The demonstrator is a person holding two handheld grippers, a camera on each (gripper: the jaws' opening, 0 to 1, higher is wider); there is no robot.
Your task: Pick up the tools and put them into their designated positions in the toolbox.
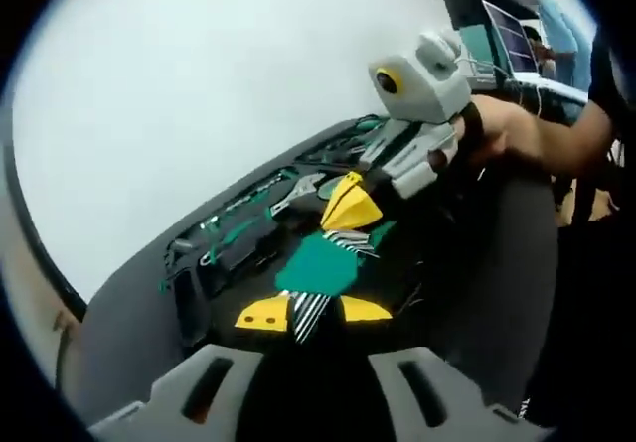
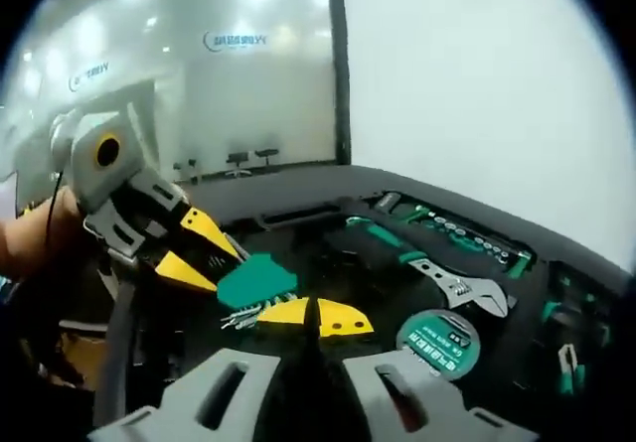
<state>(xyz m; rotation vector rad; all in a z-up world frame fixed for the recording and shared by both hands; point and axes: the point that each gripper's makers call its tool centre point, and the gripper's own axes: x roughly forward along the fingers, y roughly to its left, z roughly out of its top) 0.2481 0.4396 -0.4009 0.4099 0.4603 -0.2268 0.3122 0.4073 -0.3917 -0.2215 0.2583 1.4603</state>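
A green hex key set (image 1: 320, 263) (image 2: 256, 281) with silver keys hangs over the open black toolbox (image 1: 194, 298) (image 2: 298, 209). My left gripper (image 1: 313, 312) (image 2: 211, 260) stands with the key bundle between its yellow tips, closed against it. My right gripper (image 2: 316, 317) (image 1: 350, 209) has its yellow tips together. They point at the set's far end, and whether they pinch it is hidden. An adjustable wrench (image 2: 462, 288) (image 1: 298, 192) and a round green tape measure (image 2: 437, 341) lie in their slots in the toolbox.
A row of sockets (image 2: 467, 233) and a green-handled screwdriver (image 2: 383, 238) fill the box's far side. The box sits on a grey table (image 1: 129, 333) by a white wall. A person's hand (image 1: 507, 129) holds the right gripper, and screens stand behind.
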